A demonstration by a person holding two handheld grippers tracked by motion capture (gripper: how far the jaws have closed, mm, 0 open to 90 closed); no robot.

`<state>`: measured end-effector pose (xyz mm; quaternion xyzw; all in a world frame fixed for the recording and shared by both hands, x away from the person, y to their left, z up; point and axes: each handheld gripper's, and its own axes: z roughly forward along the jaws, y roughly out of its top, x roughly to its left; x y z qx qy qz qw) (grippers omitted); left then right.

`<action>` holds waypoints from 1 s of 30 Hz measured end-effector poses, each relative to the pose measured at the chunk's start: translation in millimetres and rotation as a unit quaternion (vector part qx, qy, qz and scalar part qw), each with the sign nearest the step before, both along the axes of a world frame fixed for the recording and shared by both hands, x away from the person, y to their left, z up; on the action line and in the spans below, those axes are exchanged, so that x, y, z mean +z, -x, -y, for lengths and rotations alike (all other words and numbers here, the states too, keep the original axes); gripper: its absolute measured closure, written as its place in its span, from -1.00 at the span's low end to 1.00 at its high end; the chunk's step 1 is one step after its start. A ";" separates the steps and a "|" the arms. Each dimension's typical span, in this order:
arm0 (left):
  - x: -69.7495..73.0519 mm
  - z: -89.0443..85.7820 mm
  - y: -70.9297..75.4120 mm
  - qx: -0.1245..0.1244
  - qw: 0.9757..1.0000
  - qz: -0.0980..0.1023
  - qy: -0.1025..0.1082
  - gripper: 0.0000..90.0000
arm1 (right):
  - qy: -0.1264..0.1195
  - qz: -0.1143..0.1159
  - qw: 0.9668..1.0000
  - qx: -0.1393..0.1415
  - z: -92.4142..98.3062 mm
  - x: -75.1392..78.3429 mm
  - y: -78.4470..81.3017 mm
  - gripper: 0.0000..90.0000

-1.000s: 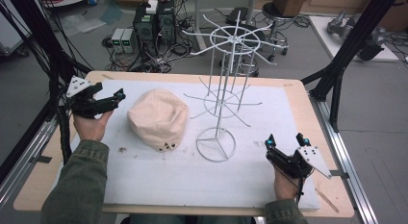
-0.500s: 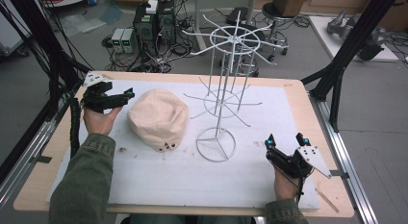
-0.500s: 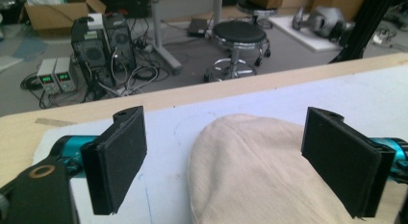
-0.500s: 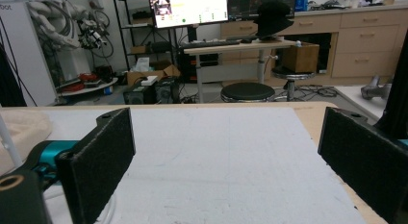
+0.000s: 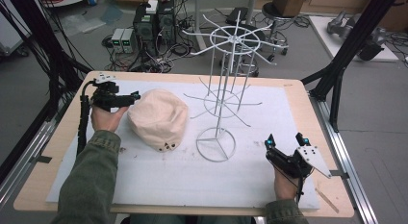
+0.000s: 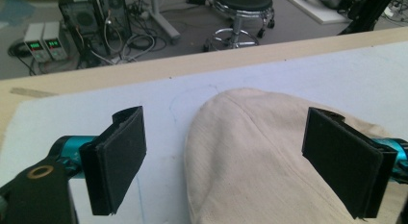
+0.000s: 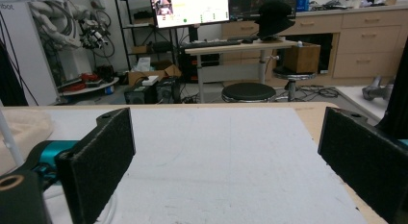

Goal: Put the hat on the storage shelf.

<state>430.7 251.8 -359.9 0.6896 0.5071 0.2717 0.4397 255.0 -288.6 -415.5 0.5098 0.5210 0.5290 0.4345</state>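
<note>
Left gripper (image 5: 126, 96) in the high view sits just beside the beige cap (image 5: 158, 119) on the white mat (image 5: 269, 113), while the right gripper (image 5: 285, 143) rests near the wire rack (image 5: 223, 94). Its own view shows jaws spread wide at the cap (image 6: 250, 152). Right gripper view: jaws apart over bare mat (image 7: 231, 156).

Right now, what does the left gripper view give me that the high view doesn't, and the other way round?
Left gripper view: the left gripper has its jaws wide apart with the cream cap between them, no pad touching the cloth; one pad stands over the white mat, the other over the cap's far side.

High view: the white wire rack stands right of the cap, and the right gripper rests open near the table's right front, away from both.

Shared: the cap lying on the white mat, with the left gripper at its left edge.
</note>
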 end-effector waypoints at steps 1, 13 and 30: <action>-2.0 0.9 -1.6 0.000 1.000 -0.005 0.001 -0.65 | 0.000 0.000 1.000 0.000 0.0 0.0 0.0 -0.89; -21.7 5.0 -27.6 -0.022 0.996 -0.091 0.000 -0.64 | 0.002 -0.002 1.000 0.005 -0.6 -0.4 -0.6 -0.89; -45.2 1.6 -51.5 -0.037 0.986 -0.163 0.014 -0.63 | 0.008 -0.004 1.000 0.014 -2.2 -1.0 -1.1 -0.89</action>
